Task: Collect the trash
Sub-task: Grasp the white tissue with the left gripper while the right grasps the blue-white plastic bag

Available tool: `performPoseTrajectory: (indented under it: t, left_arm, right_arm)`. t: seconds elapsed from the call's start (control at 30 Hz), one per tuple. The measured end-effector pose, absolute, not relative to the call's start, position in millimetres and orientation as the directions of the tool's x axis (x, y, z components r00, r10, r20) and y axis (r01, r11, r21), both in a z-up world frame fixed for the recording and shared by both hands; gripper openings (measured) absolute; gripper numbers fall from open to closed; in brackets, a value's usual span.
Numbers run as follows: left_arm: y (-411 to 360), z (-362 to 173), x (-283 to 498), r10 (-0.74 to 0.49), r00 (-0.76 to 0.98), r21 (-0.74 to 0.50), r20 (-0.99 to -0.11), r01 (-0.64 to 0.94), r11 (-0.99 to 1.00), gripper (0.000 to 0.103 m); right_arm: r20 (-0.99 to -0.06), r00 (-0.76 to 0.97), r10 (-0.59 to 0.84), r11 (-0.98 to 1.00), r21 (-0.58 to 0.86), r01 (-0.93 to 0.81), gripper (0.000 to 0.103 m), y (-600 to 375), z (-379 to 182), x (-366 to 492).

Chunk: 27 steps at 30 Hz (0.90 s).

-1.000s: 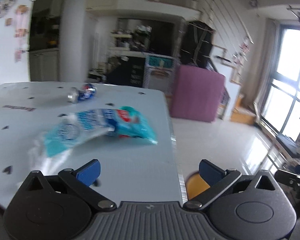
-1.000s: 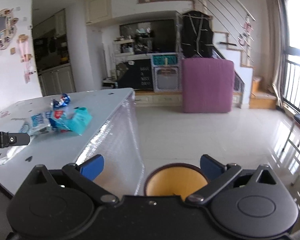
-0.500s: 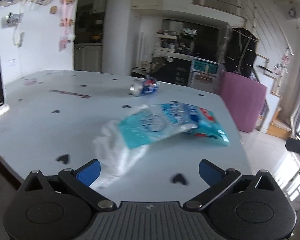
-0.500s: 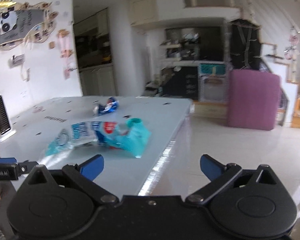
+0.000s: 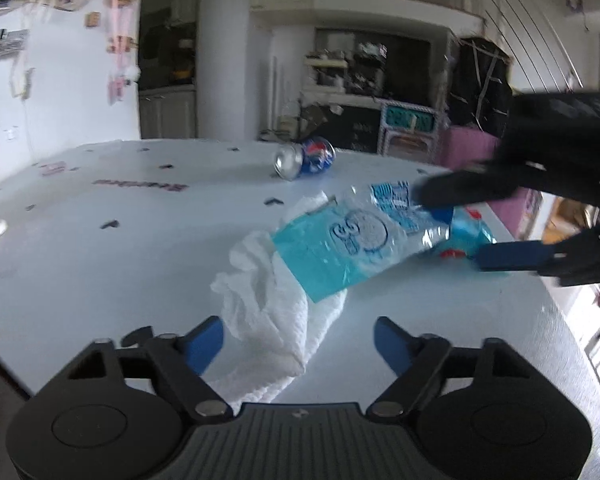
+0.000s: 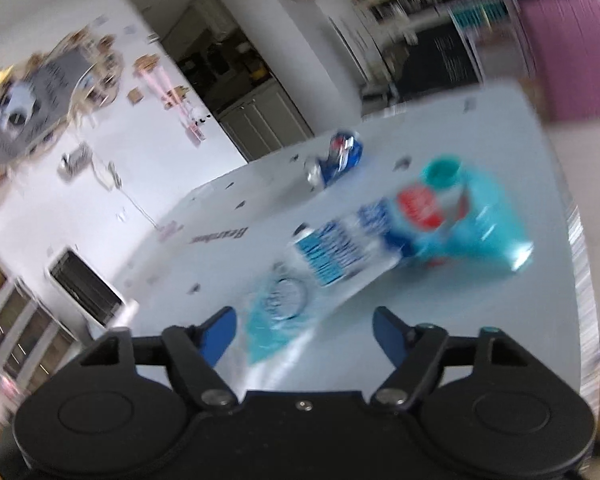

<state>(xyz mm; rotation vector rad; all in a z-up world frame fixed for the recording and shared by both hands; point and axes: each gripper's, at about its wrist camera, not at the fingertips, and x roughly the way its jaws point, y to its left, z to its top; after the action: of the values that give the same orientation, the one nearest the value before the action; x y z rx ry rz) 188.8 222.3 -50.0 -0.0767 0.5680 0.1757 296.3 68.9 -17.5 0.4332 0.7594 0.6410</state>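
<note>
A crumpled white paper towel (image 5: pixel 276 312) lies on the white table (image 5: pixel 100 264), partly under a blue plastic wrapper (image 5: pixel 348 248). A crushed blue soda can (image 5: pixel 306 157) lies farther back. My left gripper (image 5: pixel 298 338) is open, its fingers either side of the towel's near end. My right gripper (image 5: pixel 456 236) reaches in from the right, open, its fingers above and below the wrapper's right end. In the blurred right wrist view my right gripper (image 6: pixel 304 334) is open over the wrapper (image 6: pixel 340 256), with the can (image 6: pixel 336 158) and a teal-capped pouch (image 6: pixel 460 216) beyond.
The table's right edge (image 5: pixel 572 320) drops to a tiled floor. A pink cabinet (image 5: pixel 472 148) stands beyond the table. A white heater (image 6: pixel 88 288) stands at the table's far left. Kitchen cabinets (image 5: pixel 168 112) line the back wall.
Both grippers have moved in over the table toward the trash. My right gripper has swung left from the floor side and now straddles the wrapper; the left has closed in on the towel.
</note>
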Motion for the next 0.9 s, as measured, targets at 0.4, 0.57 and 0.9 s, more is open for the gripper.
performPoseTrajectory:
  t: [0.4, 0.57, 0.9]
  left_arm:
    - [234.3, -62.8, 194.1, 0.152, 0.808, -0.006, -0.569, -0.188, 0.982, 0.021]
    - [237.7, -60.7, 187.8, 0.166, 0.804, -0.011, -0.571, -0.209, 0.978, 0.012]
    - [253.0, -39.4, 158.0, 0.251, 0.809, -0.017, -0.531, -0.306, 0.952, 0.009]
  right_arm:
    - [-0.436, 0.518, 0.736, 0.565, 0.817, -0.114, 0.005, 90.9, -70.0, 322.8]
    - [-0.450, 0.480, 0.753, 0.606, 0.758, -0.240, 0.001, 71.5, -54.4, 314.6]
    - [-0.478, 0.496, 0.725, 0.622, 0.764, -0.172, 0.042, 15.4, -48.5, 301.4]
